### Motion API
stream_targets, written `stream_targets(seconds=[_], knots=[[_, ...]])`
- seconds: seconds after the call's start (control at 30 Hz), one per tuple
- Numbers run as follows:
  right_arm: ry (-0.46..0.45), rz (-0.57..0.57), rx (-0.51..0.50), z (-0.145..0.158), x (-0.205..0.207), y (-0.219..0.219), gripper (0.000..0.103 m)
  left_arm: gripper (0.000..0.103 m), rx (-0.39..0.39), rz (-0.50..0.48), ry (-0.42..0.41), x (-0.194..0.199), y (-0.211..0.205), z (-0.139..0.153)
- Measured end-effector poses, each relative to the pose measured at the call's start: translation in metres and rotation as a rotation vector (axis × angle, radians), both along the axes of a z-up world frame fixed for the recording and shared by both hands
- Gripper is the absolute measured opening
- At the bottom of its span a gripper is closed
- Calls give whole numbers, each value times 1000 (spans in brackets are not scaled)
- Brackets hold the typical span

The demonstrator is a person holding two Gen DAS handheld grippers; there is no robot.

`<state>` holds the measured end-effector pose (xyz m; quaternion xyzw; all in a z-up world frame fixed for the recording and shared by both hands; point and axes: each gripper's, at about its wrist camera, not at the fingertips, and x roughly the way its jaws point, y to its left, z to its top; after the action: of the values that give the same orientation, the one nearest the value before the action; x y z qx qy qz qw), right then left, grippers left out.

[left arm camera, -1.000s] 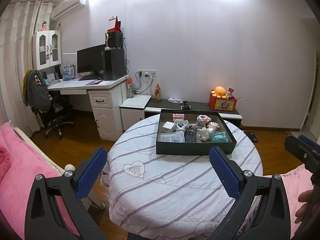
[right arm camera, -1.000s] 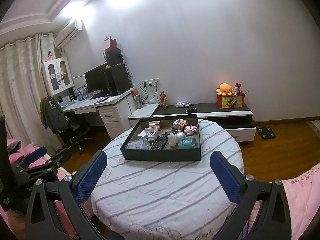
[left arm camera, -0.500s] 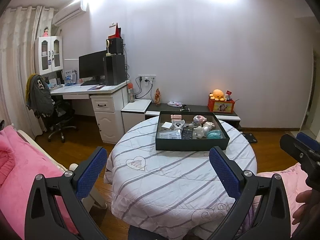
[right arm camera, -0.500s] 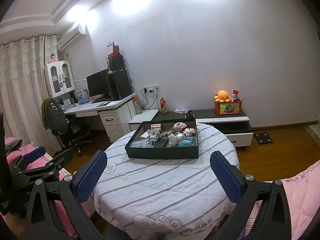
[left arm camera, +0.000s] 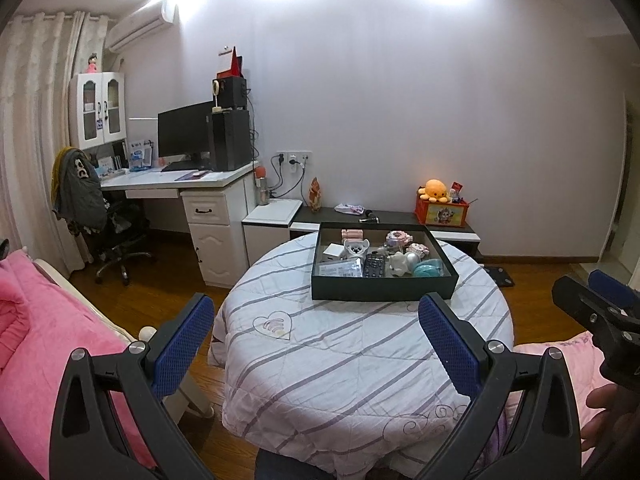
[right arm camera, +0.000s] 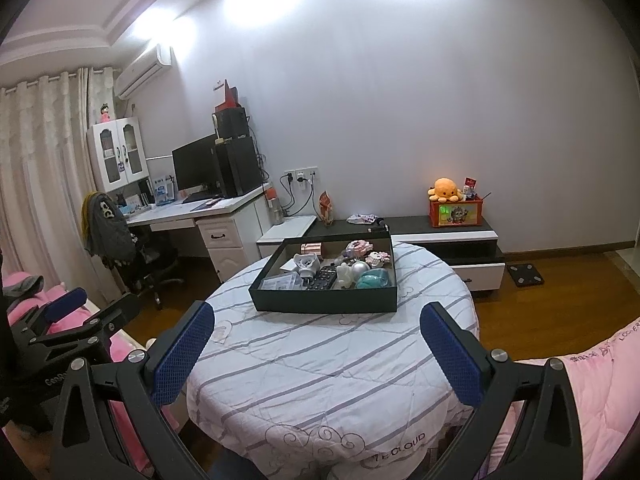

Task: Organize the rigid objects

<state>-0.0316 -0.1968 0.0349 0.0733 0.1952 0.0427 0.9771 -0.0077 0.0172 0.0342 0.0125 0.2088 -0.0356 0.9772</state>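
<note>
- A dark box (left arm camera: 384, 292) full of small things sits on the far side of the round table (left arm camera: 360, 360).
- Its long side runs left to right.
- The left tool (left arm camera: 316, 344) and right tool (right arm camera: 318, 350) are spread wide, holding nothing.

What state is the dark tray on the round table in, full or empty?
Partly full. The dark tray holds a remote, a teal item and other small pieces, mostly toward its far side; nothing lies on the striped cover.
</note>
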Motion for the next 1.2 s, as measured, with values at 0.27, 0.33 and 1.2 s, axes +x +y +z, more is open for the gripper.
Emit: stream_targets(seconds=[0.27,0.33,1.2], knots=[[3,2,-4,-1,0,2,103,103,-7,-3,1,1,1,-1],[3,2,-5,-2,0,2,103,103,-17,-15,9,2,2,-3],[10,1,-6,-6,1,3,103,103,-12,-30,-15,1,4,-5]])
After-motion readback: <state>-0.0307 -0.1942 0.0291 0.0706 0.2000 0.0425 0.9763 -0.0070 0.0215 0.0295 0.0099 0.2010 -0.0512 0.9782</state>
